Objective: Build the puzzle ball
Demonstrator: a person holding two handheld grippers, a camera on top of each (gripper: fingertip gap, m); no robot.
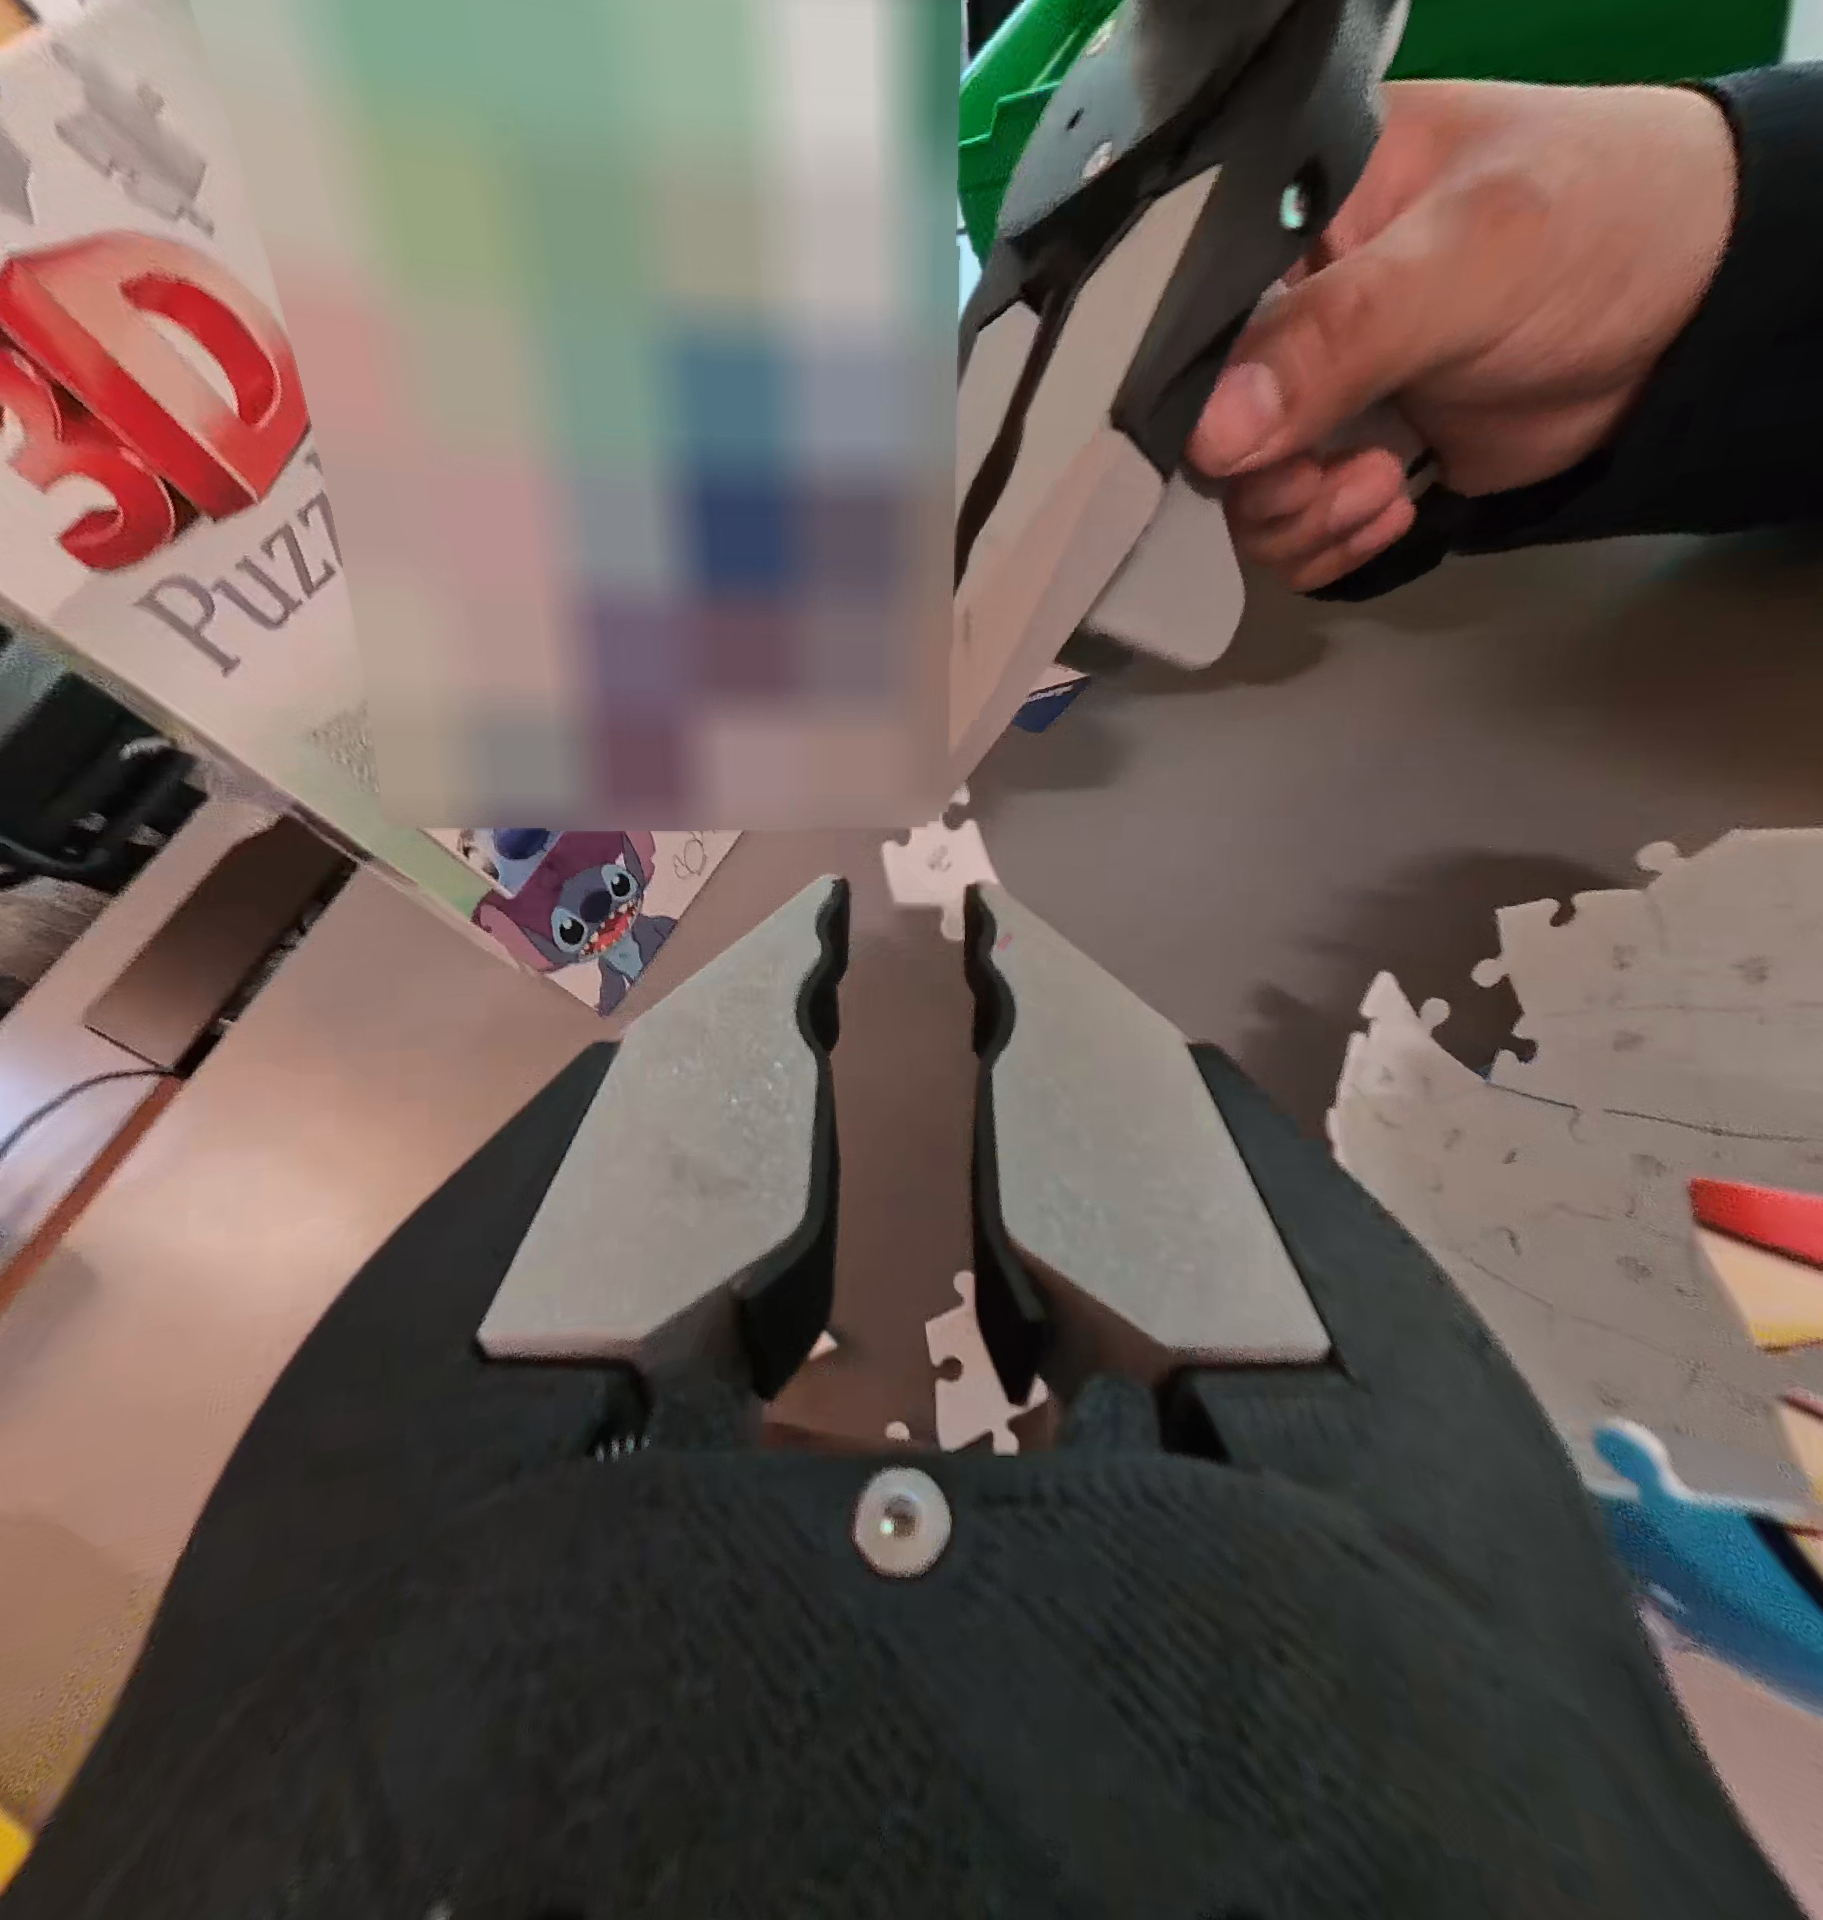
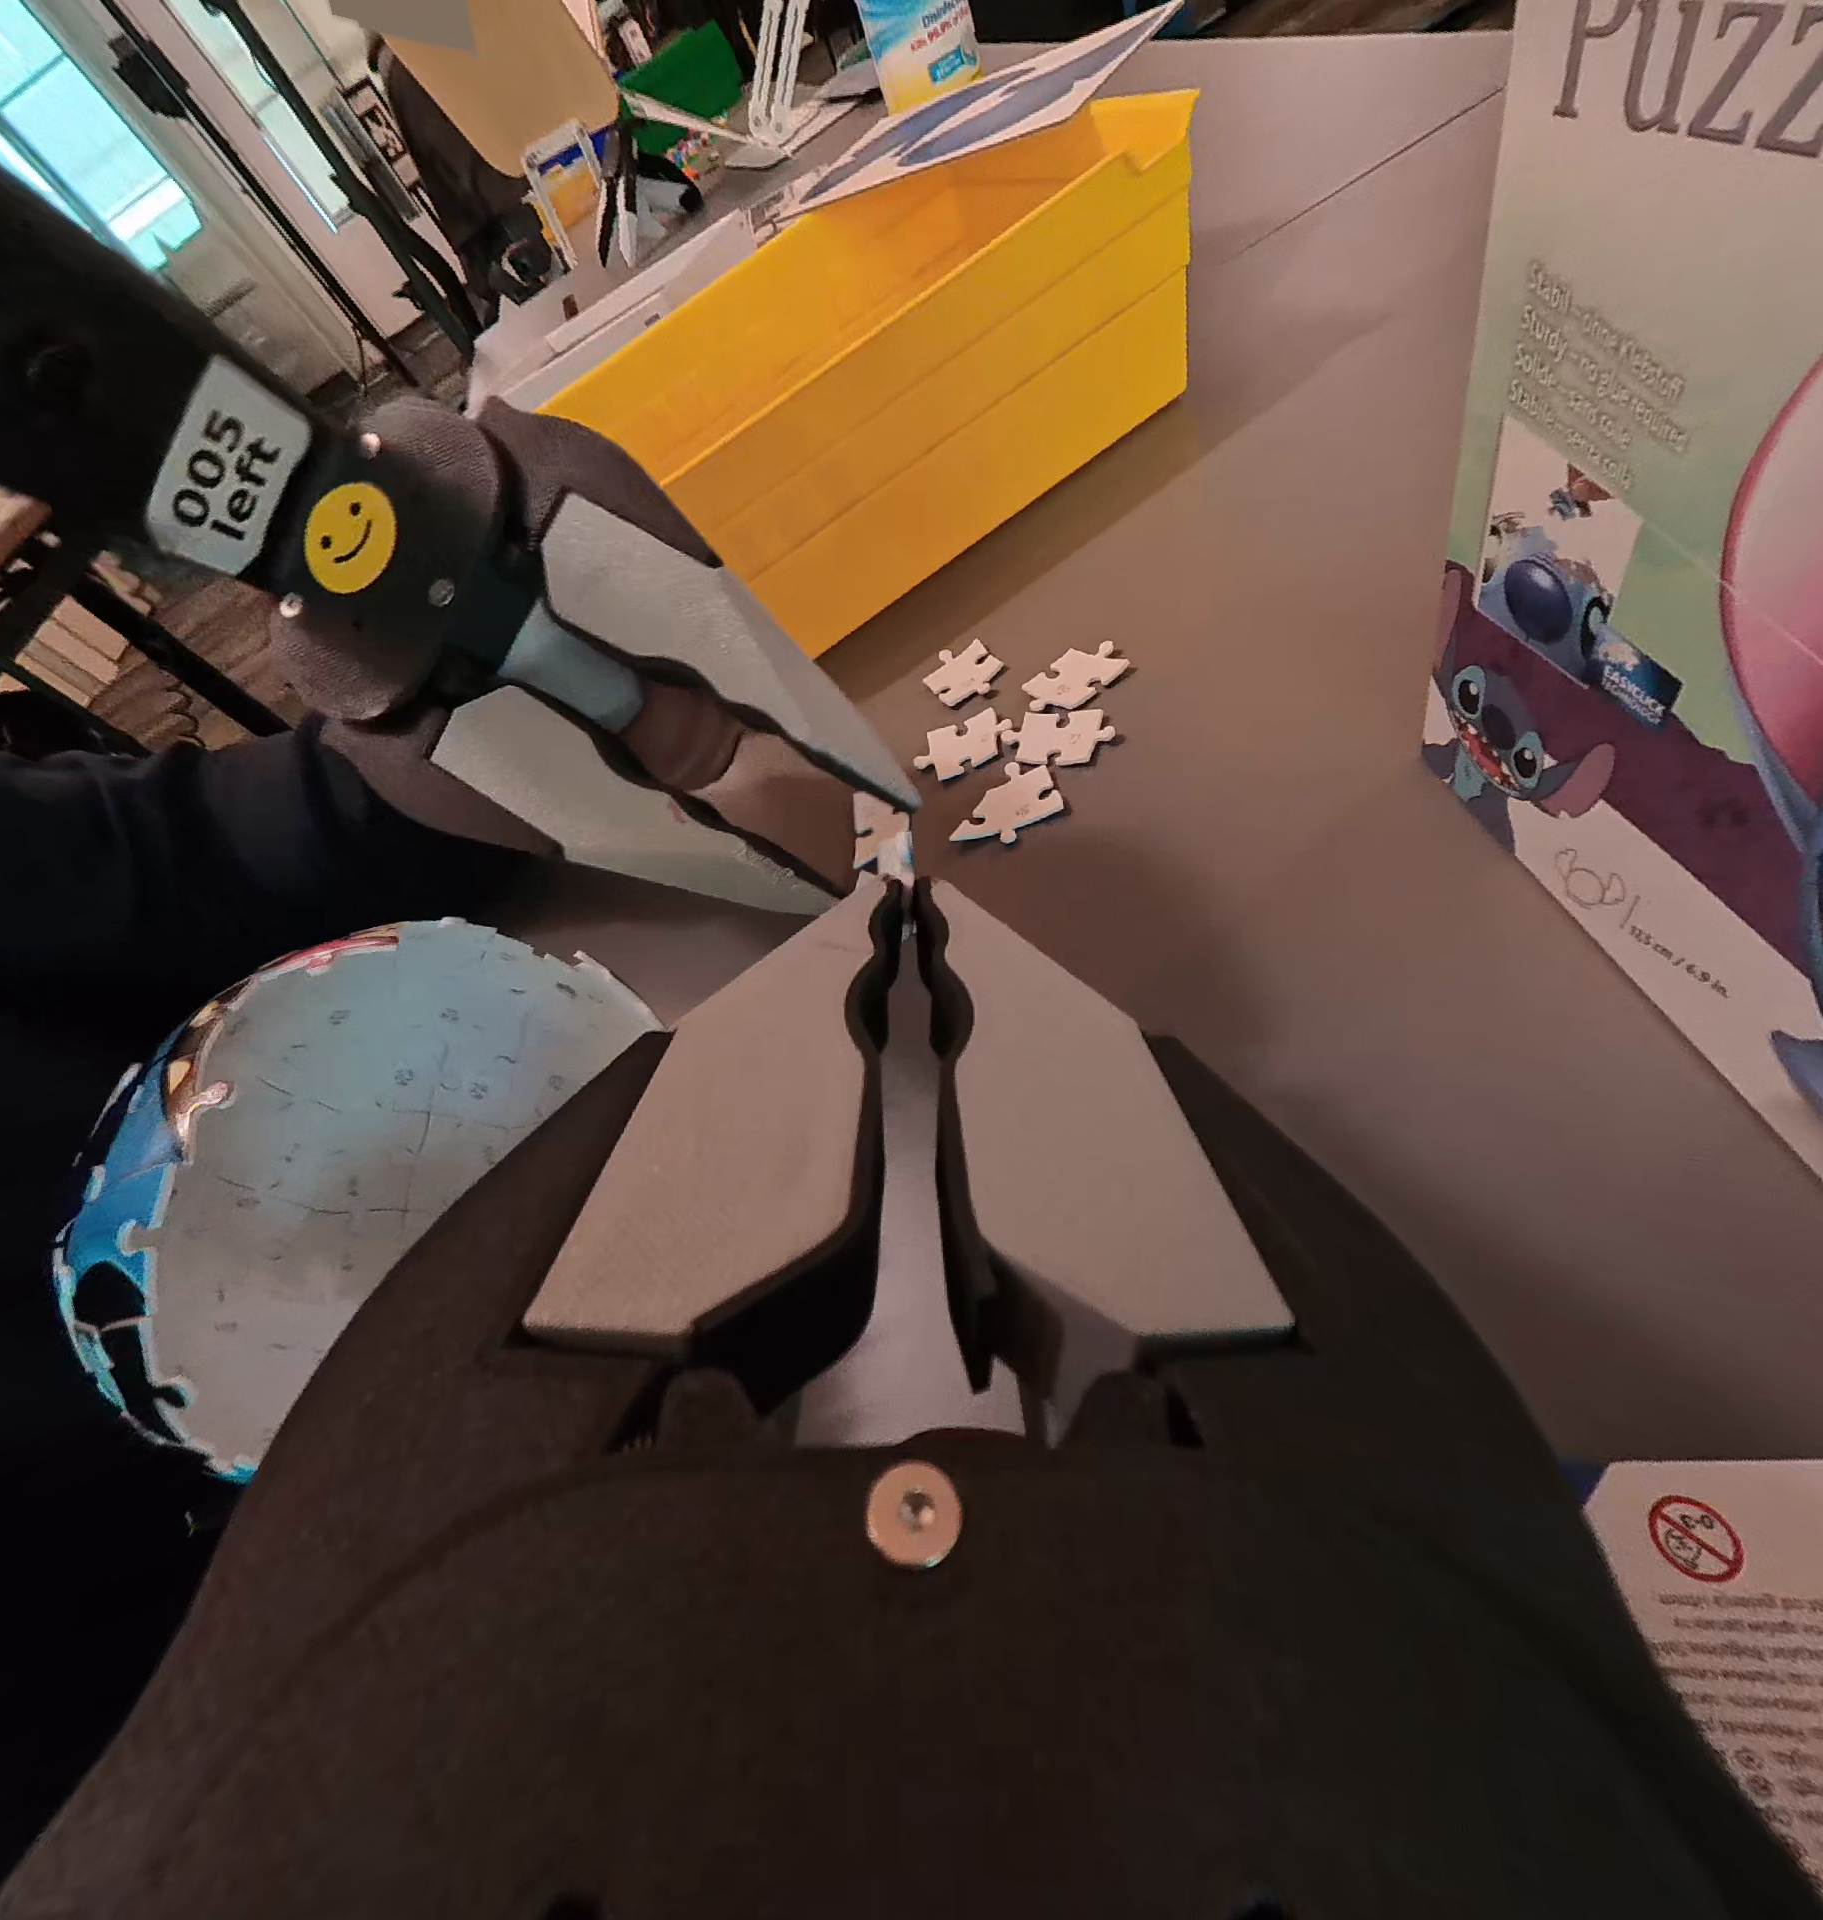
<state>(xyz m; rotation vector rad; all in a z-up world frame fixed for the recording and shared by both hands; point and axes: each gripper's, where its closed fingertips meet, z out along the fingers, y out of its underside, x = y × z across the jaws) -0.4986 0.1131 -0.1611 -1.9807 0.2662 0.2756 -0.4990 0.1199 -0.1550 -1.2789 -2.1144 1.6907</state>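
My right gripper (image 2: pixel 905 894) is shut on the edge of a white puzzle piece (image 2: pixel 879 840) and holds it above the brown table (image 2: pixel 1250 935). My left gripper (image 1: pixel 905 891) is open. The same piece (image 1: pixel 933 862) stands just ahead of its tips and touches only the right fingertip (image 1: pixel 982 914). The left gripper also shows in the right wrist view (image 2: pixel 879 847), with the piece between its tips. The right gripper (image 1: pixel 974 727) comes down from above in the left wrist view, held by a hand. The partly built puzzle ball (image 2: pixel 367 1122) lies at the lower left, its grey inside up (image 1: pixel 1613 1091).
Several loose white pieces (image 2: pixel 1021 727) lie on the table ahead. One more piece (image 1: pixel 964 1371) lies under my left gripper. A yellow bin (image 2: pixel 938 395) stands behind them. The puzzle box (image 2: pixel 1665 520) stands at the right (image 1: pixel 159 416). A printed leaflet (image 2: pixel 1759 1662) lies at the near right. My two grippers' fingertips are within a few centimetres of each other.
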